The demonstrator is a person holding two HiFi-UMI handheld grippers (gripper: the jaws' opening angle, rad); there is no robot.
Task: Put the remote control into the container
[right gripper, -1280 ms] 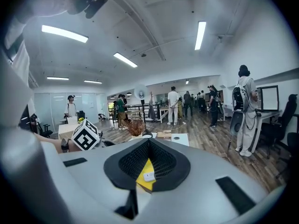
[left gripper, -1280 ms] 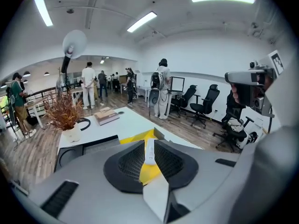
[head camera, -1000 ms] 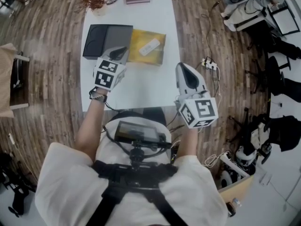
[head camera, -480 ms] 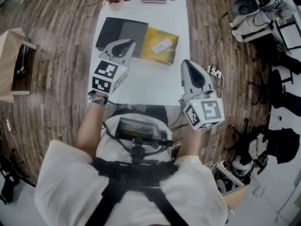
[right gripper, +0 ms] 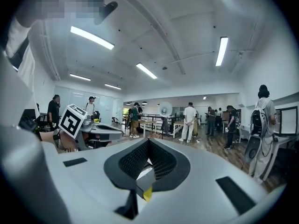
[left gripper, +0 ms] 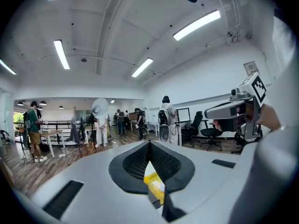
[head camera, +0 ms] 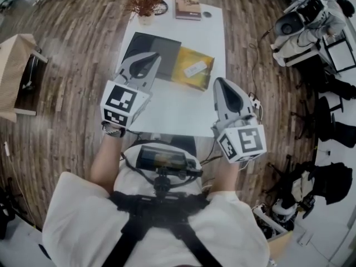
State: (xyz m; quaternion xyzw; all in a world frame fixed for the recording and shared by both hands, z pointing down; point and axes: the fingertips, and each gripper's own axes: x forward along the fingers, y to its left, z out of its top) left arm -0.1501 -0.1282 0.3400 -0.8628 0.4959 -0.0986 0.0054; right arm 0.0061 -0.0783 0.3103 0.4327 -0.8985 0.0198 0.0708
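The white remote control (head camera: 194, 69) lies on a yellow pouch (head camera: 184, 78) on the white table (head camera: 178, 113). To its left sits the dark container (head camera: 146, 42), an open black and grey box. My left gripper (head camera: 153, 59) is raised above the container's near right part, shut, with nothing in it. My right gripper (head camera: 218, 82) hangs over the table's right edge, short of the remote, also shut and empty. In the left gripper view the jaws (left gripper: 149, 143) meet at the tip and yellow shows below them. The right gripper view shows the same meeting tips (right gripper: 148, 140).
A book (head camera: 188, 7), a vase of dried twigs (head camera: 146, 1) and a small dark disc (head camera: 207, 14) stand at the table's far end. A wooden stand (head camera: 19, 71) is on the floor at left, machines and chairs at right. Several people stand in the room beyond.
Both grippers have risen off the table level and look larger; the left one now hangs higher over the container's edge. The remote has stayed on the yellow pouch.
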